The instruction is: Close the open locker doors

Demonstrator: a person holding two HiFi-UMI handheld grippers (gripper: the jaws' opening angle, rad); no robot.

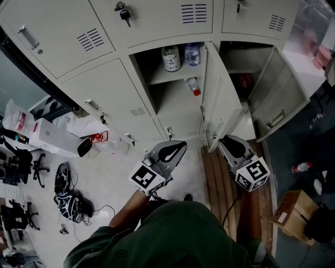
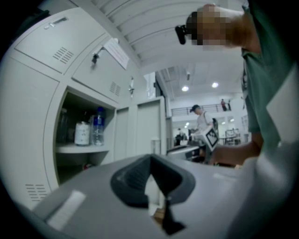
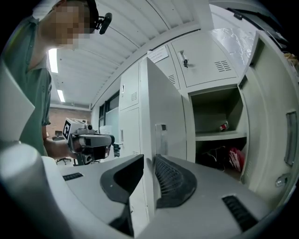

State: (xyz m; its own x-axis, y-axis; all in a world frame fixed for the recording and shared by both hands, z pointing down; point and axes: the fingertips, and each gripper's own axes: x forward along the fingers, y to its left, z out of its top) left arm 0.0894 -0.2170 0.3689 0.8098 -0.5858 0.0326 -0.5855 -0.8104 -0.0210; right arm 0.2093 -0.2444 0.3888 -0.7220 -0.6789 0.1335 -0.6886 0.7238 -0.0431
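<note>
Your right gripper (image 1: 230, 142) (image 3: 149, 161) has its jaws closed down on the free edge of the middle locker door (image 1: 217, 99) (image 3: 161, 107); the panel runs straight between the two pads and they look pressed to both of its faces. That door stands swung out, edge-on to you.

Your left gripper (image 1: 175, 149) (image 2: 150, 159) is just beside it, out in front of the lockers. Its jaws are brought together with nothing between them.

The middle locker (image 1: 157, 86) is open. On its shelf (image 1: 167, 74) a jar (image 1: 170, 57) (image 2: 82, 133) and a water bottle (image 1: 192, 54) (image 2: 97, 126) stand upright side by side. In the compartment below the shelf a red-capped bottle (image 1: 193, 86) lies on its side.

The right locker (image 1: 235, 68) is open too, and the right locker door (image 1: 277, 94) (image 3: 275, 130) is swung far out to your right. A small red-and-white item (image 3: 224, 126) sits on its shelf. Beneath that is a red bundle (image 3: 236, 158) with something dark beside it that is too dim to identify.

The lockers above and to the left are shut, and keys (image 1: 124, 14) hang from one upper door
</note>
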